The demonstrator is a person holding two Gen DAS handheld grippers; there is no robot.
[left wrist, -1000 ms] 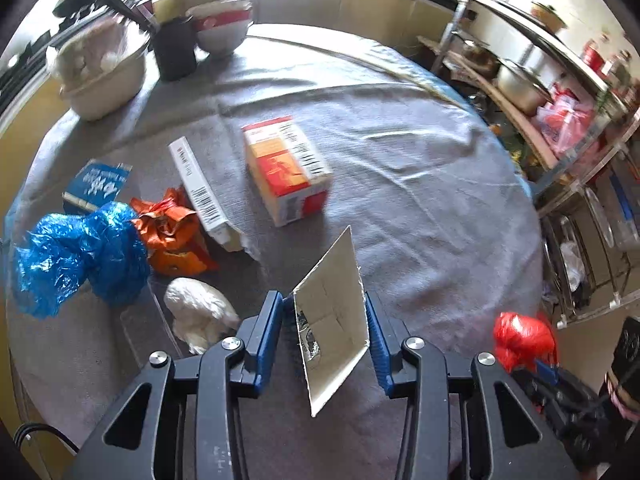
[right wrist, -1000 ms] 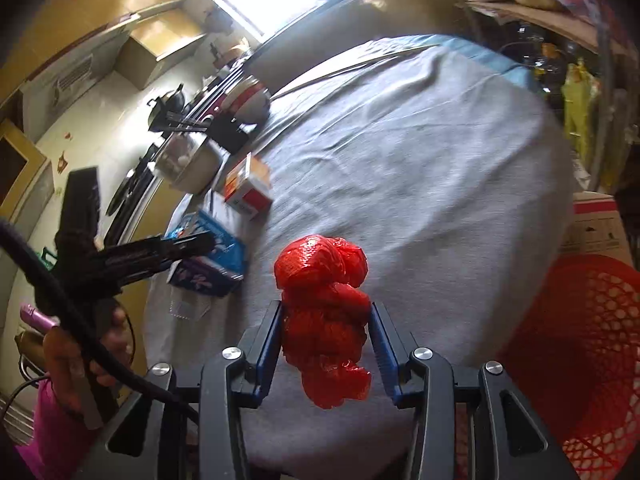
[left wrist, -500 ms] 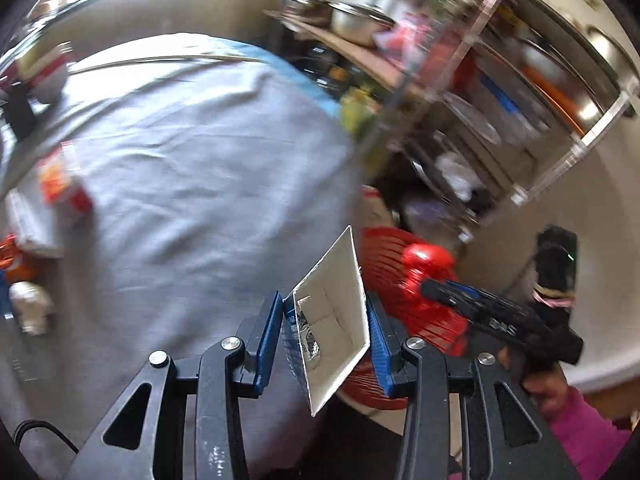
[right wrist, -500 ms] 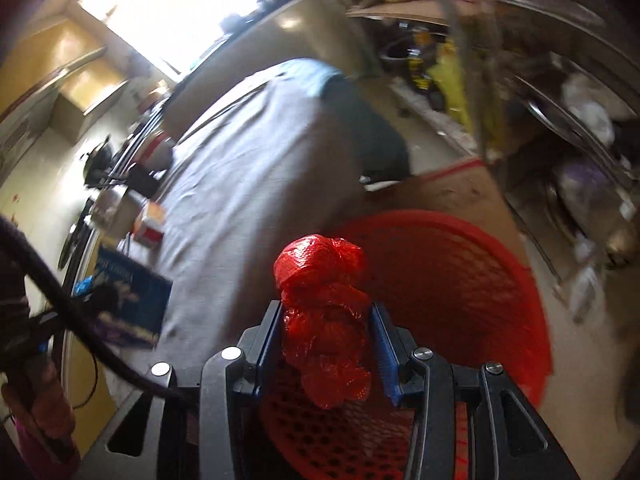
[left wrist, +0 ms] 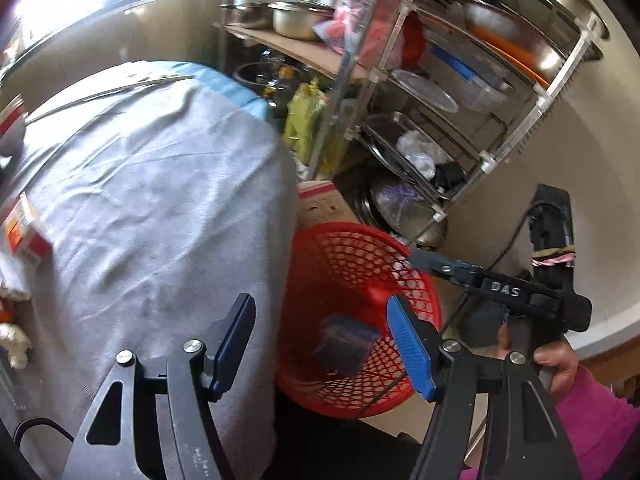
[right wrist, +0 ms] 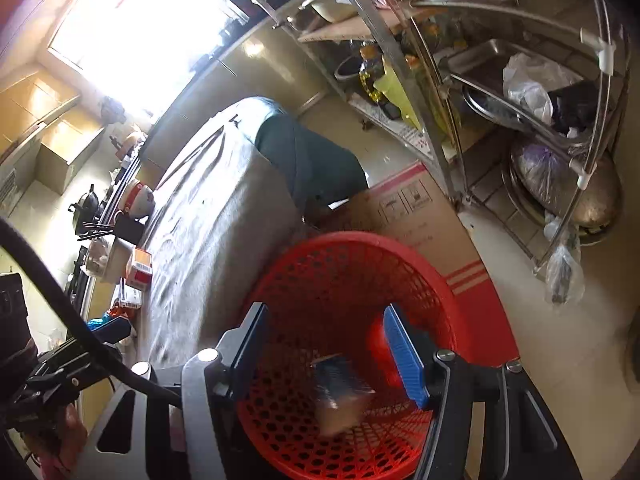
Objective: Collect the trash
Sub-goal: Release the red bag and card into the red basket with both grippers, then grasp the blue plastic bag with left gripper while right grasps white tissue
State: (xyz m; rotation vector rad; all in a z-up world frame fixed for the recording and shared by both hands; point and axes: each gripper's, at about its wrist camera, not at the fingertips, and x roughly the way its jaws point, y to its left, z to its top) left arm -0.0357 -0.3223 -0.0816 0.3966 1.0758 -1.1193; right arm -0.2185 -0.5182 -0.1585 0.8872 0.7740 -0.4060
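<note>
The left gripper (left wrist: 320, 344) is hanging with its blue-padded fingers spread wide apart and gripping nothing, poised over the near rim of the round red plastic lattice basket (left wrist: 416, 280), which is sitting on the floor right against the hanging edge of the grey cloth-covered table (left wrist: 152, 184). Inside the basket a blue-printed carton (left wrist: 348, 344), blurred, is lying on the mesh bottom, and a crumpled red plastic bag (left wrist: 378, 294) is resting behind it against the basket's far inner wall.

The right gripper (right wrist: 326, 346) is also standing with its fingers parted and empty, directly above the basket (right wrist: 436, 276). In the right wrist view the blue-printed carton (right wrist: 340, 388) is appearing smeared below the gripper, tilted, within the basket; whether it is resting or in the air cannot be told. The red plastic bag (right wrist: 378, 344) is showing beside the gripper's right finger, inside the basket.

Just beyond the basket a brown cardboard box with red stripes (right wrist: 420, 216) is standing on the tiled floor. Further beyond the basket a metal wire shelf rack (left wrist: 440, 92) is holding pots, trays and bags. On the table, well away from the basket, an orange and white carton (left wrist: 24, 228) is lying near the far left edge.
</note>
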